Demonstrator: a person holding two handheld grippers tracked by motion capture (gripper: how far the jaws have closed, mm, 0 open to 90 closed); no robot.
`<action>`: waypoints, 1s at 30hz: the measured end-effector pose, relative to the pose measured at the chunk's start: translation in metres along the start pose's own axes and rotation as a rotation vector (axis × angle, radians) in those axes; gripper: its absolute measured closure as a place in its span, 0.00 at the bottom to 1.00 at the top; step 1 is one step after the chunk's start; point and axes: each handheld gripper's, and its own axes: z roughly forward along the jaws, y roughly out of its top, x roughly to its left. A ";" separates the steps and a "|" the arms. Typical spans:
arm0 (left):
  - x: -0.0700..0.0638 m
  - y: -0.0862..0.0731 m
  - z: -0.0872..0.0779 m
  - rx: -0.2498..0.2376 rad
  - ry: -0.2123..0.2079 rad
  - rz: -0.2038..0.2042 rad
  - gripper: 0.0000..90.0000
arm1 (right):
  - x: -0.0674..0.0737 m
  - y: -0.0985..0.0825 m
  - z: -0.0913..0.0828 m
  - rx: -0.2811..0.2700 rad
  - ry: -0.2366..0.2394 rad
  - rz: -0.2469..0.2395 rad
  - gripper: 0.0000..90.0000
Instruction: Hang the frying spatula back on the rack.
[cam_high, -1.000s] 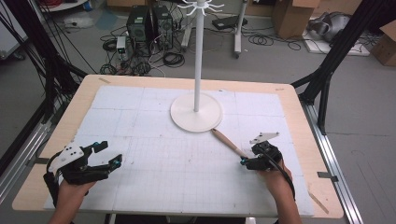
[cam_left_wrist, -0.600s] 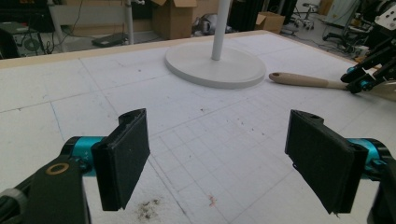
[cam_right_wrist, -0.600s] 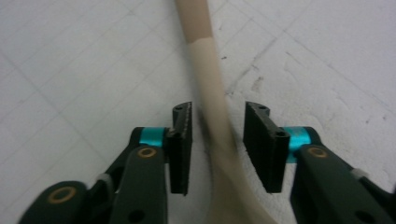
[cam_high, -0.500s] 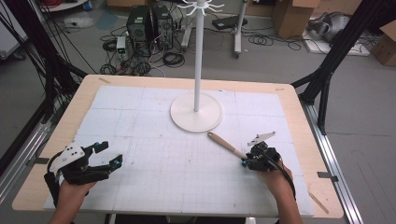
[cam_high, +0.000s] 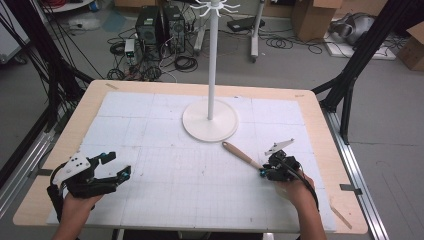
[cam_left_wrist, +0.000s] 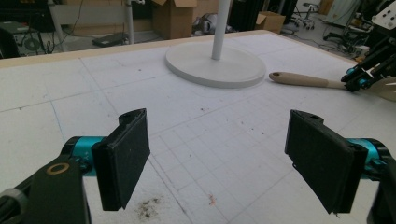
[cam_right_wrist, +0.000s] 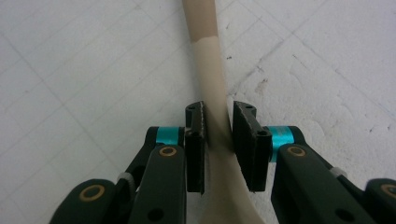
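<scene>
White gridded mat (cam_high: 165, 185) covers the wooden table (cam_high: 320, 125); bare wood borders it on all sides. Wide free mat between the two grippers. White stand (cam_high: 210, 119) sits near the far middle, its base just beside the spatula's handle end. Right gripper (cam_high: 264, 171) has just been closing; its jaws now clamp the neck of the spatula (cam_right_wrist: 210, 70), which lies flat, wooden handle pointing toward the stand. Left gripper (cam_left_wrist: 219, 154) hovers near the front left corner, jaws wide apart, holding nothing. Cables, boxes and computers on the floor beyond.

One spatula (cam_high: 242, 155), one white stand (cam_high: 210, 120), two grippers.
</scene>
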 end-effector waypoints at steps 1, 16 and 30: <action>0.000 0.000 0.000 0.000 0.000 0.000 0.25 | 0.000 0.000 0.000 0.004 0.005 0.005 0.83; -0.001 0.001 0.000 -0.002 0.002 -0.001 0.25 | 0.001 0.001 -0.001 0.013 -0.003 0.067 0.87; -0.001 0.001 0.000 -0.005 -0.001 0.000 0.25 | -0.004 -0.011 -0.014 -0.048 0.012 0.144 0.86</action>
